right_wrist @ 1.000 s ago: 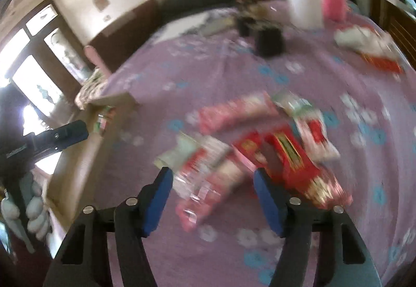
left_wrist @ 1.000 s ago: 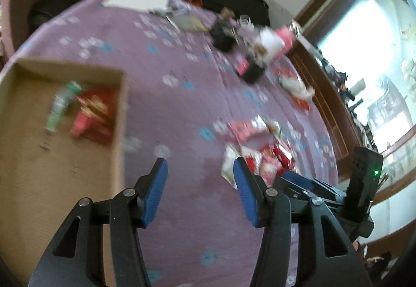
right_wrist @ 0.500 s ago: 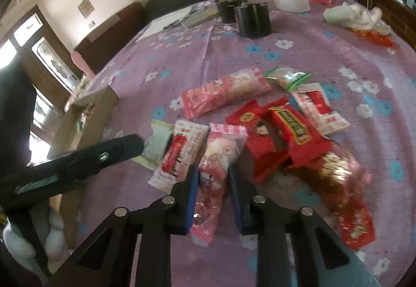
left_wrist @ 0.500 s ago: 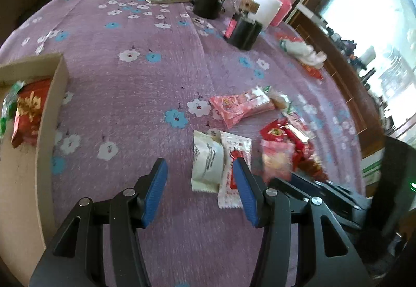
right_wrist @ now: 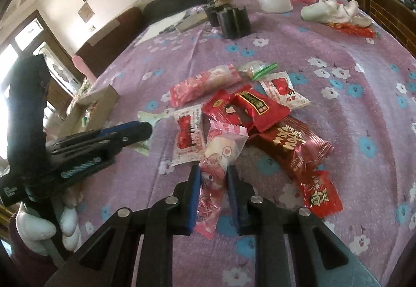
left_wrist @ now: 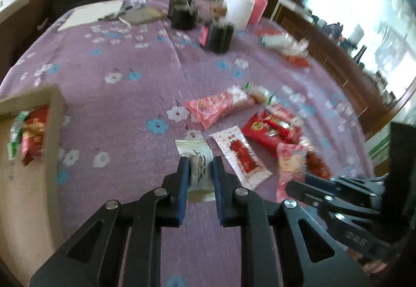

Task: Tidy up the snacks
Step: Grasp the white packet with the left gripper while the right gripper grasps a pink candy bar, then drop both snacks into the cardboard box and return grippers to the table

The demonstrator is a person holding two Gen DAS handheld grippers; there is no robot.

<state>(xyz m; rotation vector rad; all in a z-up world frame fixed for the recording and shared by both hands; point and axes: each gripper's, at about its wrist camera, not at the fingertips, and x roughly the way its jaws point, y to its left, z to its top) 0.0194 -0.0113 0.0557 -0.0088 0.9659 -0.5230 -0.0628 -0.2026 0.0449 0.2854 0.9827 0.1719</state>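
Two grippers over purple flowered tablecloth [left_wrist: 135,110], open cardboard box [left_wrist: 56,115] at its left edge with red and green packets inside. Left gripper [left_wrist: 199,166] jaws just closed, clamped on white pillow-shaped candy wrapper [left_wrist: 199,170]. Right gripper [right_wrist: 213,178] jaws just closed, clamped on pink cartoon-print snack packet [right_wrist: 218,157], touching the red wrapper pile [right_wrist: 254,110] mid-cloth

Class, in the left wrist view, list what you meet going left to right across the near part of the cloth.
cardboard box → white snack packet held in the left gripper → white-and-red sachet → right gripper
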